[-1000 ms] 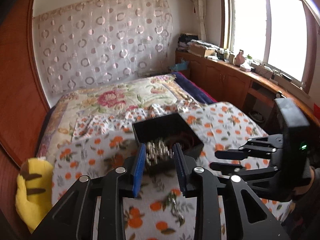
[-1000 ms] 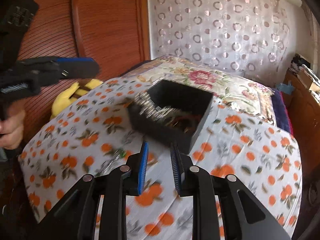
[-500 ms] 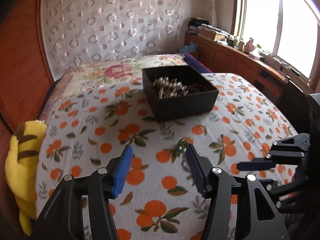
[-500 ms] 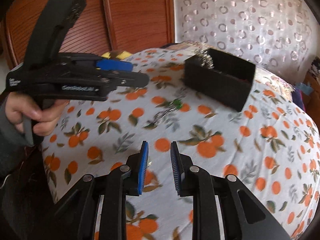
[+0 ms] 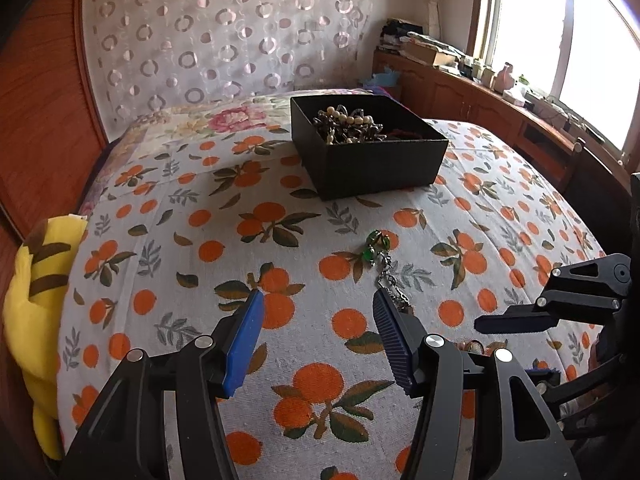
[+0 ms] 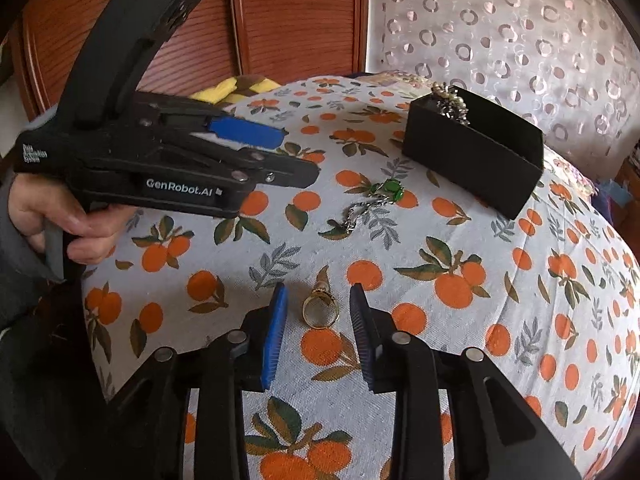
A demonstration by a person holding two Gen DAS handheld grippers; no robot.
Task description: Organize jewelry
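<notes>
"GenRobot.AI" in white on left gripper [image 6: 294,156] body, smaller white print there unreadable

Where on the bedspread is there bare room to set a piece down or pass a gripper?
Free: the stretch between the yellow plush and the black box, and the cloth right of the box. Crowded: the middle, where the green-bead chain lies by the left gripper, and the gold ring between the right gripper fingers.
</notes>
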